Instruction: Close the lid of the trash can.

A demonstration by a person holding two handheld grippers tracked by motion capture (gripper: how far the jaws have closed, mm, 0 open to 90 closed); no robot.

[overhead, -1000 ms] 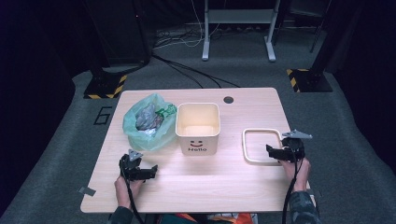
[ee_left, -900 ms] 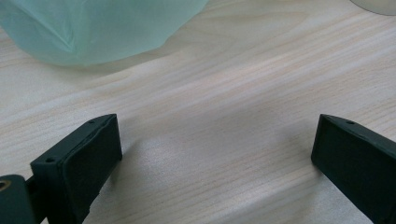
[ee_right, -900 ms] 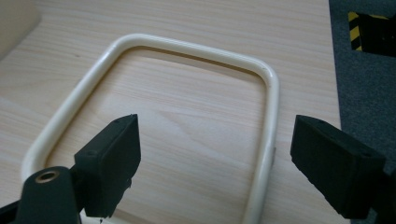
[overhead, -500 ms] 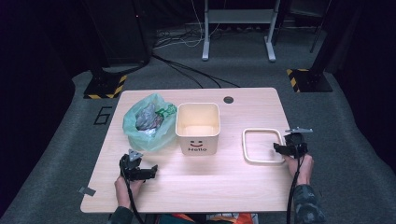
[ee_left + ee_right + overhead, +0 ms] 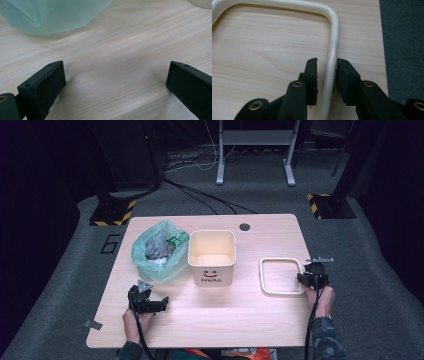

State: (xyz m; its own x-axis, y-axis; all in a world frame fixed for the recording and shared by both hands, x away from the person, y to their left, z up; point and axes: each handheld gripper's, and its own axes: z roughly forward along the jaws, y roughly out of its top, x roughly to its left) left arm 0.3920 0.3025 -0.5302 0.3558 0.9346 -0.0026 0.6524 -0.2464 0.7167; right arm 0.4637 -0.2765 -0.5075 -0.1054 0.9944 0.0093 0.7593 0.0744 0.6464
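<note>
Jaws, left to right: left gripper [image 5: 150,302] stands wide with nothing between the pads, parked on bare table [image 5: 240,320] just in front of the green bag [image 5: 155,251], which holds crumpled grey stuff; left hand low near the front edge, gripper lying roughly level, pointing toward table centre. Cream bin [image 5: 212,256] with the "Hello" face sits mid-table, open and looking empty. Right of it the cream frame [image 5: 281,276] lies flat near the right edge. Right gripper [image 5: 325,75] has just been closing, jaws now narrow and straddling the frame's right rail; outer pad looks to be touching the rail, inner pad shows a thin gap, so probably not clamped yet. Right hand comes in from the front edge, gripper pointing away from the person along the rail. Risks: the rail is thin, rounded and glossy, so a lift before both pads bite could let it slip or swing; a one-sided push could also nudge the frame sideways across the table.
</note>
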